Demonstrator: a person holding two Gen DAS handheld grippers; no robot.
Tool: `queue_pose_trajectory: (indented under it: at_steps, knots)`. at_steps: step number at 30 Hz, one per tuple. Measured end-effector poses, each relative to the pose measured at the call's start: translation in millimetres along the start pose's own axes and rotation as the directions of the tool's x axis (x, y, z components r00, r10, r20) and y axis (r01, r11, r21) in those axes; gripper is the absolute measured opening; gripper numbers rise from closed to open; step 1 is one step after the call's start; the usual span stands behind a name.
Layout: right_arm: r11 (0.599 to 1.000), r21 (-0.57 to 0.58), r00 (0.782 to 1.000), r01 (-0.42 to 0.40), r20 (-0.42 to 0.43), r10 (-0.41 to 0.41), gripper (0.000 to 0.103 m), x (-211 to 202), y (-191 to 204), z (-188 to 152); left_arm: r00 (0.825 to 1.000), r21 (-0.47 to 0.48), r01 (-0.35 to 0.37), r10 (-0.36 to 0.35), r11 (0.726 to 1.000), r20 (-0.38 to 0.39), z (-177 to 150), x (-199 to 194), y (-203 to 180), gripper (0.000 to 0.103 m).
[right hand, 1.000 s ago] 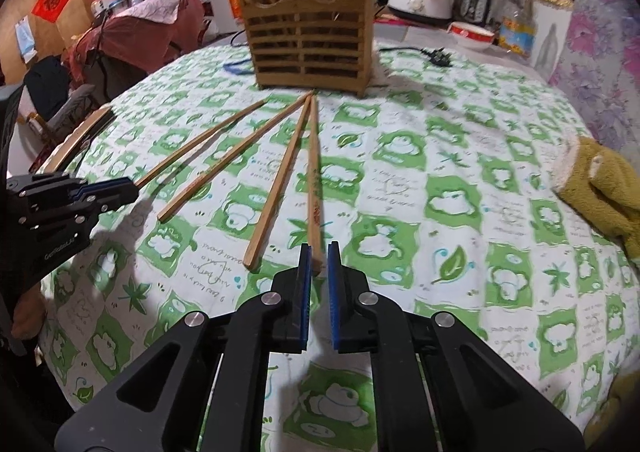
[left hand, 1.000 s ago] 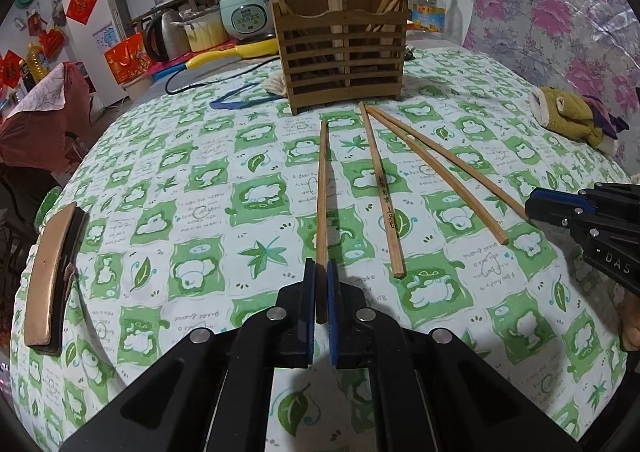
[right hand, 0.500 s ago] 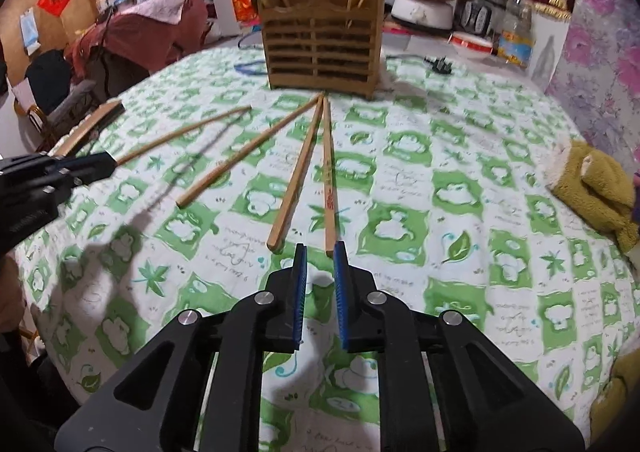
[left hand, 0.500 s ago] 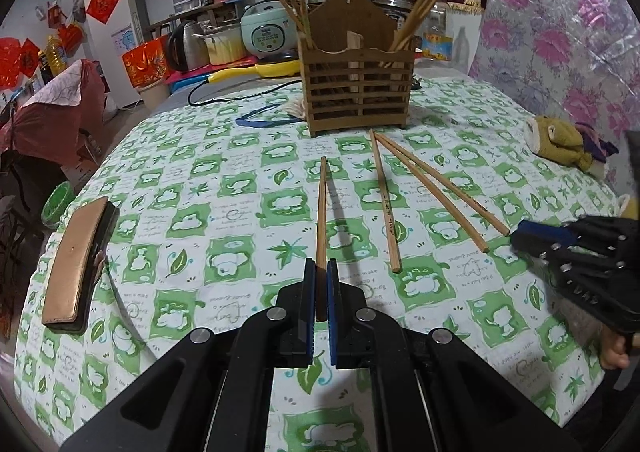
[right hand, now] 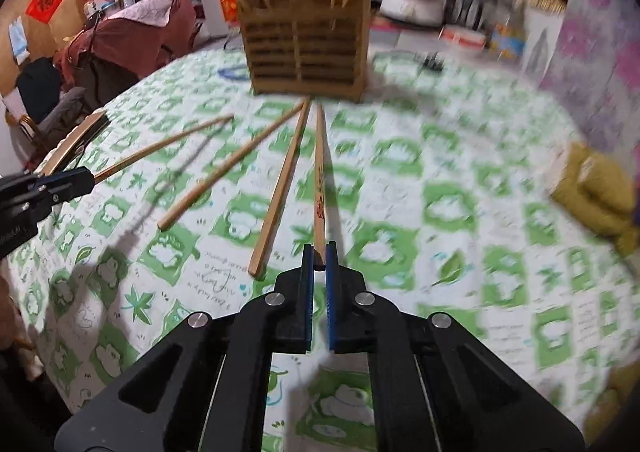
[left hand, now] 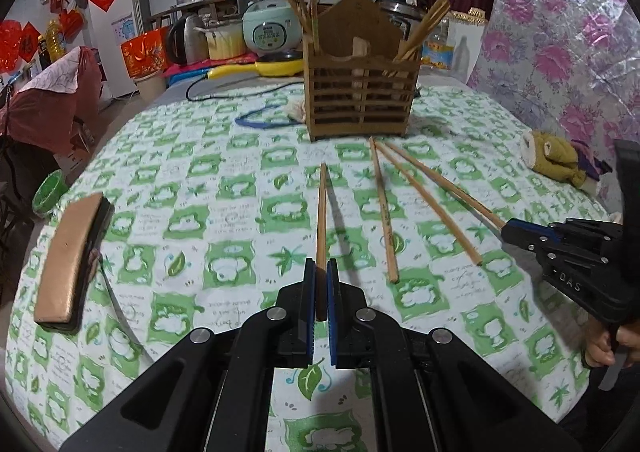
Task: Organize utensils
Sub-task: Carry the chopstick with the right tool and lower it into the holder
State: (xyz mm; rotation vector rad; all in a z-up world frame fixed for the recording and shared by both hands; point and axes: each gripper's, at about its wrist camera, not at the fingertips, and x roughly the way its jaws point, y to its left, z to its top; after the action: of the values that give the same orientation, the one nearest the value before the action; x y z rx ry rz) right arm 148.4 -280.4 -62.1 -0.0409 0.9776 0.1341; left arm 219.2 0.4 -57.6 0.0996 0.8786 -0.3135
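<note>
Since the earlier frames the left gripper [left hand: 319,276] has lifted its chopstick [left hand: 321,220] off the cloth at the near end, and the right gripper [right hand: 319,260] has closed its jaws on the near end of the chopstick with red writing [right hand: 319,188], which a moment ago lay just ahead of its parted pads. Both pairs of tongs are now pressed tight, each pinching one chopstick by its near end.

In the left view two more chopsticks [left hand: 384,212] lie loose on the green-and-white tablecloth [left hand: 224,220], fanned out with their far tips near the wooden holder [left hand: 360,92]; the third of the fan runs into the right gripper's tips. The holder stands upright at the far side of the table with several chopsticks already inside.

The right gripper's body shows the letters "DAS". The red marks on its chopstick are too blurred to read. A brown case [left hand: 68,260] lies to the left, a yellow-brown stuffed toy [left hand: 556,160] to the right.
</note>
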Motion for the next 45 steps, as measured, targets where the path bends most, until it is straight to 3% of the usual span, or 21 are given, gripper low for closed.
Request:
queue_pose_trajectory:
  at_steps: [10, 16, 23, 28, 35, 40, 45]
  knots:
    - [1.000, 0.025, 0.974, -0.002, 0.228, -0.003, 0.007, -89.1, -8.8, 35.3, 0.993, 0.041, 0.015, -0.020, 0.999, 0.119, 50.1, -53.6, -13.9, 0.006]
    - [1.000, 0.028, 0.954, -0.012, 0.300, 0.003, 0.007, -114.5, -9.3, 54.7, 0.983, 0.037, 0.048, -0.054, 0.998, 0.175, 81.8, -77.2, -17.7, 0.006]
    - [0.999, 0.016, 0.940, -0.035, 0.339, 0.028, 0.007, -123.8, -5.6, 82.0, 0.978, 0.064, 0.065, -0.077, 0.996, 0.195, 117.4, -82.6, -23.4, 0.006]
    - [0.999, -0.009, 0.922, -0.046, 0.384, 0.046, 0.007, -129.5, 3.1, 120.1, 0.976, 0.075, 0.079, -0.093, 0.994, 0.198, 167.1, -79.1, -27.8, 0.006]
    - [0.999, -0.011, 0.908, -0.045, 0.417, 0.045, 0.007, -135.2, 0.7, 184.6, 0.961, 0.030, 0.086, -0.091, 0.996, 0.261, 243.6, -84.5, -18.4, 0.006]
    - [0.999, -0.007, 0.892, -0.049, 0.449, 0.047, 0.007, -132.4, -3.9, 218.5, 0.947, 0.019, 0.050, -0.054, 0.999, 0.318, 282.8, -77.2, -19.2, 0.006]
    - [0.998, 0.016, 0.902, -0.054, 0.430, 0.042, 0.007, -105.1, -14.3, 237.4, 0.943, 0.009, 0.020, -0.022, 1.000, 0.333, 309.1, -47.7, -17.7, 0.006]
